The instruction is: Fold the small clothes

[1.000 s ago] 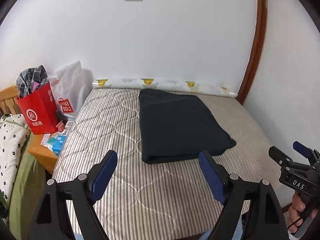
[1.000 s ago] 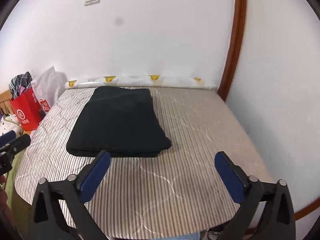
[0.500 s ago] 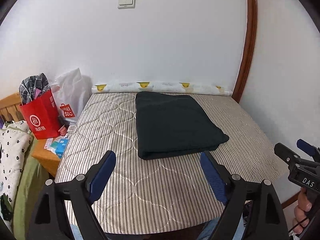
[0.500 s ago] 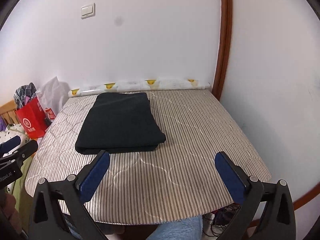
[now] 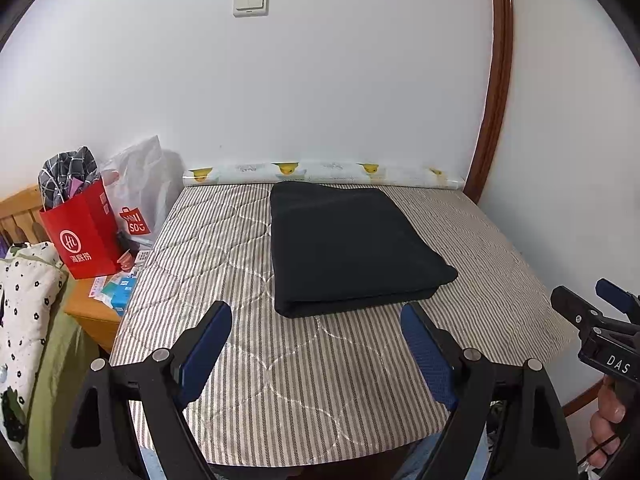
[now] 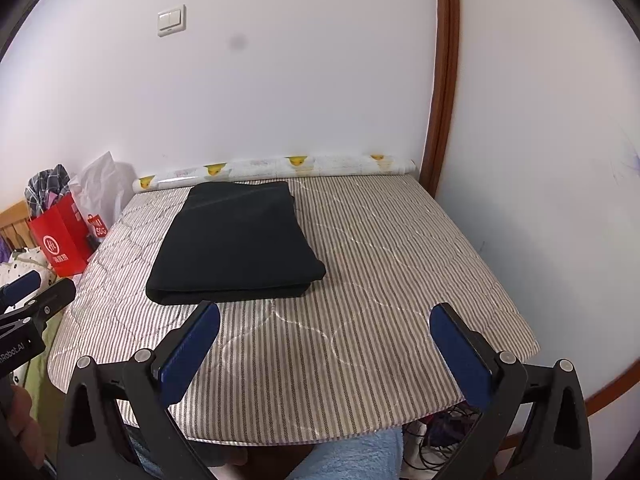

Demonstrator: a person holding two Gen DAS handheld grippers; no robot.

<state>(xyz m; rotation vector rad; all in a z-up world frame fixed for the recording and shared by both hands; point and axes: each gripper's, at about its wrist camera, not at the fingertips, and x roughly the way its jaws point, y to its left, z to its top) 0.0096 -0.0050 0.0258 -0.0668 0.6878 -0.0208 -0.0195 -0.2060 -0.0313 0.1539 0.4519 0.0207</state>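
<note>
A dark folded cloth [image 5: 348,246] lies flat on the striped mattress [image 5: 248,344], its long axis running from the near edge of the mattress toward the back wall. The thick folded edge faces the near side, and the far short end stops just short of a roll of duck-printed paper [image 5: 320,172] that lies along the foot of the wall. In the right wrist view the same cloth [image 6: 236,240] sits in the left half of the mattress [image 6: 380,280], leaving the right half bare. The mattress has a quilted cover of thin grey and white stripes with pale curved stitching, and it fills the corner of a white-walled room. A brown wooden trim [image 5: 496,80] runs up the wall to the right of the cloth, and a light switch [image 5: 250,2] is mounted high on the wall behind it. To the left of the cloth, off the mattress, a red paper bag [image 5: 82,240] stuffed with checked fabric stands on a small wooden stand beside a white plastic bag [image 5: 140,188]. The left gripper [image 5: 316,344] hangs over the near edge of the mattress, short of the cloth, its jaws spread wide and holding nothing. The right gripper [image 6: 326,344] hangs likewise to the right of the cloth, jaws spread and empty.
</note>
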